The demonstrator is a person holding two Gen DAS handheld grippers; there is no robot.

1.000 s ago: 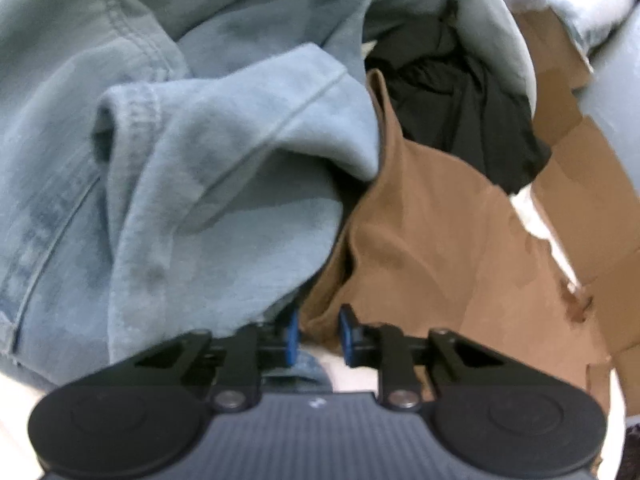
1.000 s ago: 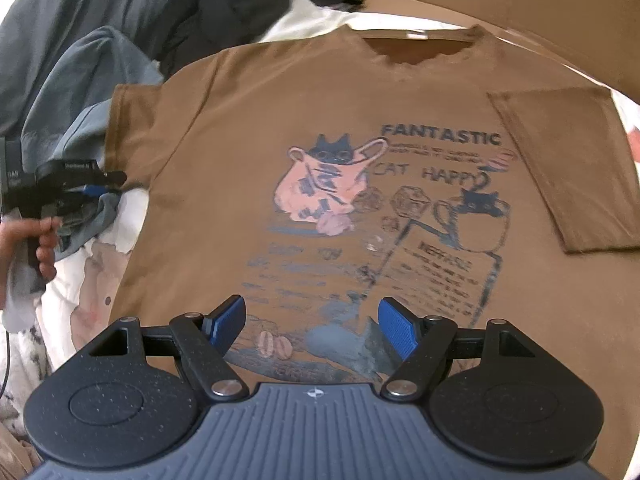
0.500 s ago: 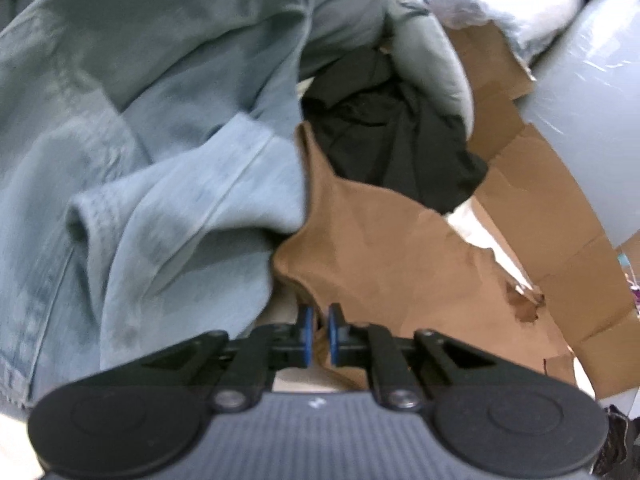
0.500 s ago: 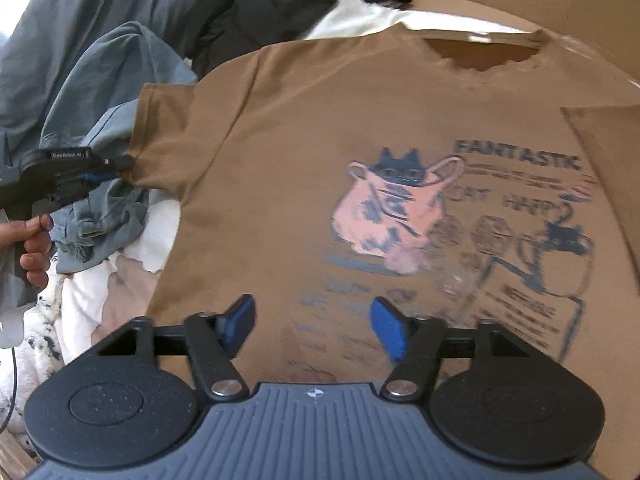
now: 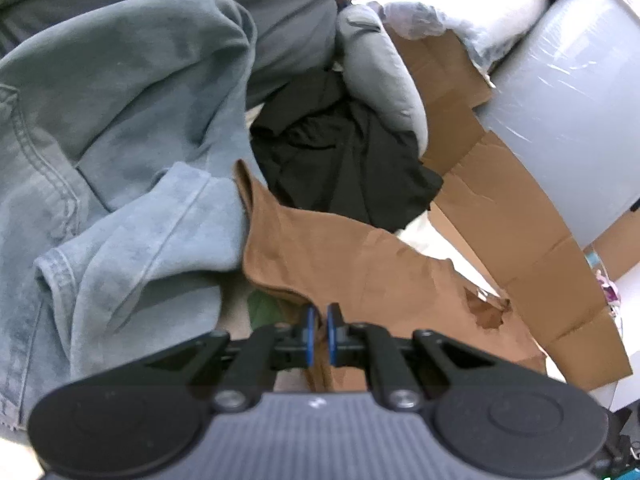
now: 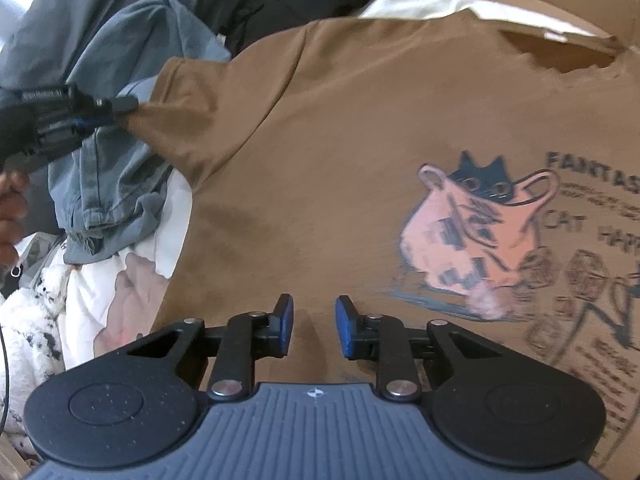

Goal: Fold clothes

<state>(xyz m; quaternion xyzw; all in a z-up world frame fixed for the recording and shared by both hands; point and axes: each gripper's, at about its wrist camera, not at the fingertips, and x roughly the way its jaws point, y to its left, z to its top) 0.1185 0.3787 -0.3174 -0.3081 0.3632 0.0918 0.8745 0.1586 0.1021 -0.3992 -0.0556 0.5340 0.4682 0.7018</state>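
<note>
left gripper [image 5: 319, 330]: fingers pressed together on the hem of the brown t-shirt's [image 6: 360, 160] left sleeve [image 6: 176, 108], cloth pulled taut out to the left. the right wrist view confirms it: sleeve tip pinched in the left gripper [image 6: 120, 106], with the hand [image 6: 10, 216] behind it at the left edge.

right gripper [image 6: 314, 330]: fingers spread, nothing between them, hovering over the lower left body of the shirt, near the left side seam.

where the shirt is: lying print-up and mostly flat, collar [image 6: 560, 52] at the far side, cat graphic [image 6: 480, 232] to the right. the surface under it looks like white bedding [image 6: 120, 280] plus cardboard [image 5: 520, 216]; can't tell if there's a bench beneath.

progress, as a judgement: body is spread with no fold visible in it. the right sleeve is out of frame, so can't say how it lies. the left sleeve is stretched outward, which fits smoothing it or lifting it to fold inward. so: shirt laid out, body folds all left, plus the rest of the pile.

count:
- brown t-shirt: 1
- denim garments [image 5: 120, 160]: at least 1, maybe 2; the folds merge
- black garment [image 5: 340, 160]: 1
- grey padded item [image 5: 384, 76]: 1
- white spotted fluffy item [image 6: 28, 320]: 1
- grippers: 2

the pile sits left and far of the shirt, and the denim touches the sleeve.
</note>
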